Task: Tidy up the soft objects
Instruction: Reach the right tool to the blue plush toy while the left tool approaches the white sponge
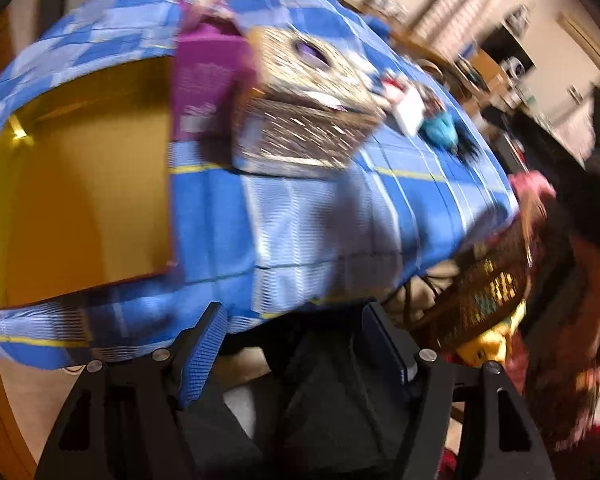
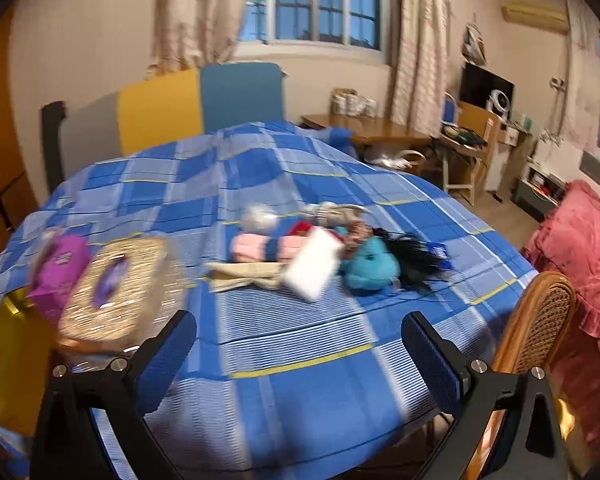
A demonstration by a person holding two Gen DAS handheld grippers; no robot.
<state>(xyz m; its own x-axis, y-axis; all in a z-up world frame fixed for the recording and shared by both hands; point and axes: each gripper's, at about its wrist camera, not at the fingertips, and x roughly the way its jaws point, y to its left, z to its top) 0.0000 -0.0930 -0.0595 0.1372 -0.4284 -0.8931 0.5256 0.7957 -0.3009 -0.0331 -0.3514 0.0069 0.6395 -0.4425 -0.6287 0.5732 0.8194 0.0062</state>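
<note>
A pile of soft things lies mid-table on the blue checked cloth [image 2: 284, 332]: a teal plush toy [image 2: 370, 266], a pink rolled cloth [image 2: 256, 249], a white flat pad [image 2: 314, 263], a black fluffy item [image 2: 414, 258] and a beige cloth [image 2: 246, 276]. A woven basket [image 2: 120, 292] stands at the left, with a purple box [image 2: 58, 270] beside it. My right gripper [image 2: 300, 340] is open and empty, above the near table edge. My left gripper [image 1: 296, 332] is open and empty, at the table's front edge; the basket [image 1: 312, 120] and teal plush [image 1: 440, 128] show ahead, blurred.
A yellow board [image 1: 80, 184] lies on the table's left part. A rattan chair [image 2: 540, 320] stands at the right table edge, a pink-covered seat [image 2: 580, 248] beyond it. Yellow and blue chair backs [image 2: 204, 100] stand behind the table.
</note>
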